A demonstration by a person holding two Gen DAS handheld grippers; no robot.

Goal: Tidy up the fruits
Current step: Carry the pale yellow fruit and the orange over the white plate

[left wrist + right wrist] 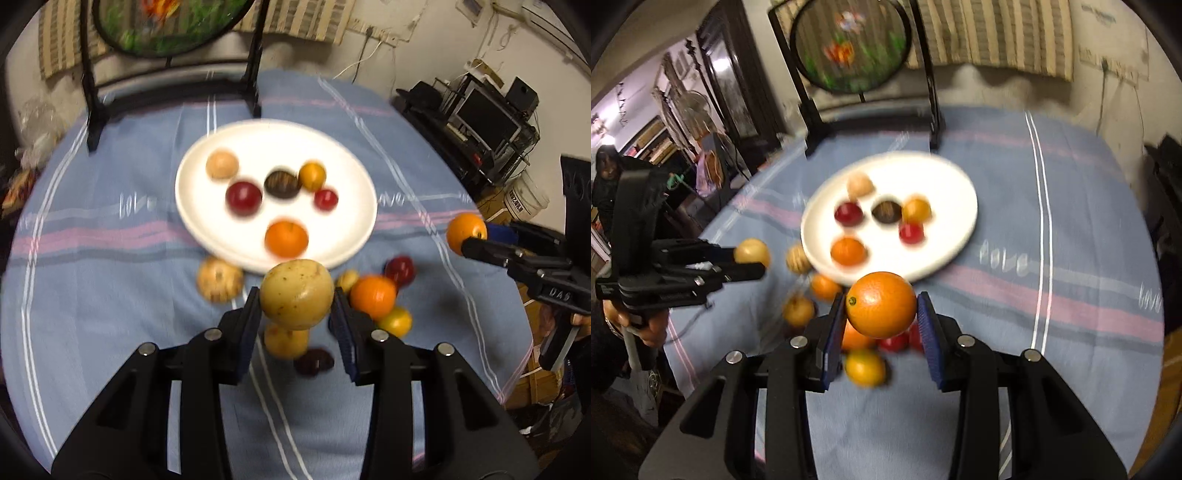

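the left gripper is clamped on one yellow speckled fruit, held above the blue striped cloth just in front of the white plate. the right gripper is clamped on one orange, also lifted over the cloth near the plate's front rim.

the single plate holds six fruits: one tan, one large dark red, one dark brown, one yellow-orange, one small red and one orange one.

loose on the cloth in front of the plate, the left wrist view shows about seven more: one pale speckled fruit, one small yellow, one dark red, one orange, one yellow-green, one yellow and one dark purple. blur makes that count uncertain.
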